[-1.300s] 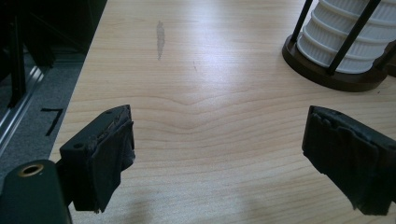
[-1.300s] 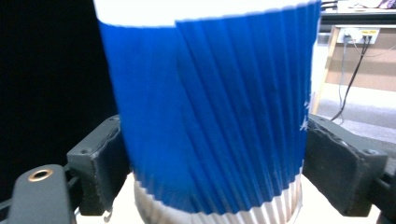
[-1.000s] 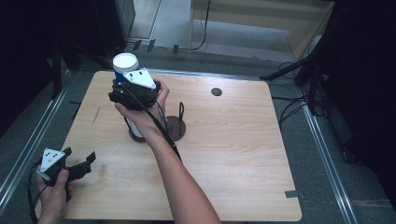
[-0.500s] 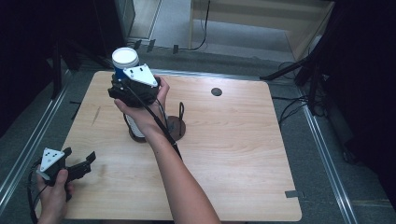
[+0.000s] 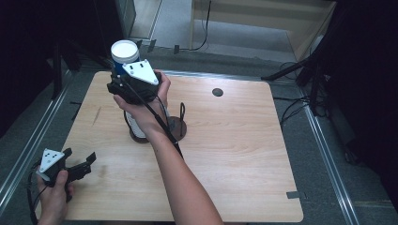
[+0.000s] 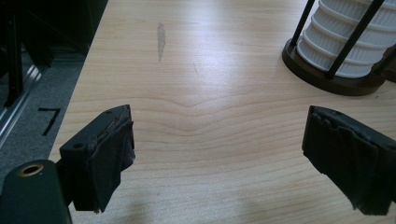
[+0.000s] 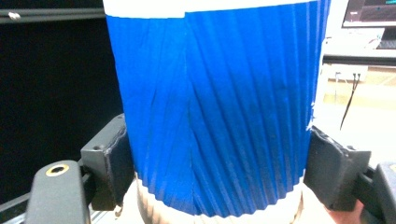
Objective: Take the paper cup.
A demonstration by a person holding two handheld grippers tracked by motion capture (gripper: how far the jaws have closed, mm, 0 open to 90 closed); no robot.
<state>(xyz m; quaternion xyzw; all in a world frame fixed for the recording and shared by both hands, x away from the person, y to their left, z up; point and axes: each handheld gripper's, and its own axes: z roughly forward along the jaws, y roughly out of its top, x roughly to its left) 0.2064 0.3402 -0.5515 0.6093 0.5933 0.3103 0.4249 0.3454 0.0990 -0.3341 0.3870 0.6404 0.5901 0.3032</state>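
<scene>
From the high view, the right gripper [image 5: 123,70] is raised above the far left part of the wooden bench [image 5: 244,154], clamped on a blue cup [image 5: 123,58] with a white rim and a pale inside. Its jaws have just been closing, and the cup sits between them. Below the hand stands a dark wire stand [image 5: 162,126] with a round base, holding a stack of white ribbed cups [image 5: 133,123]. The left gripper [image 5: 77,165] rests low at the near left edge of the bench, jaws apart with nothing in them.

In the left gripper view, the two black padded jaws stand wide over bare wood; the stand's base and the white ribbed stack [image 6: 348,37] sit at the upper right, well apart from the left gripper.

In the right gripper view, the cup [image 7: 210,107] shows a bright blue sleeve of fine slanting pleats, with a white band above and a pale band below. Both pads press its sides, low on the sleeve.
</scene>
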